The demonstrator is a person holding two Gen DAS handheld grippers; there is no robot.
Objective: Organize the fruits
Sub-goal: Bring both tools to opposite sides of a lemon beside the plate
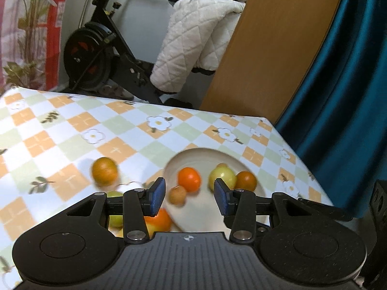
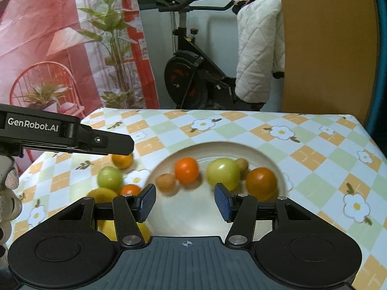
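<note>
Both the left claw point(image 1: 189, 199) and right claw point(image 2: 185, 201) were held spread and empty above the plate point(image 2: 278, 159), suggesting loose fruit such as the green one point(image 2: 109, 178) was to be gathered next.

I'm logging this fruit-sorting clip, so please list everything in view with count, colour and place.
Plate: one, cream, centre of the table.
Fruits on the plate: five; two orange, one yellow-green, two small brown.
Fruits on the cloth left of the plate: at least five; green, orange, small orange, yellow ones partly hidden behind the gripper.
Tablecloth: one, orange-green-white check with flowers.
Exercise bike: one, black, behind the table.
Quilted coat: one, white, draped over the bike.
Left gripper: open, empty.
Right gripper: open, empty.
</note>
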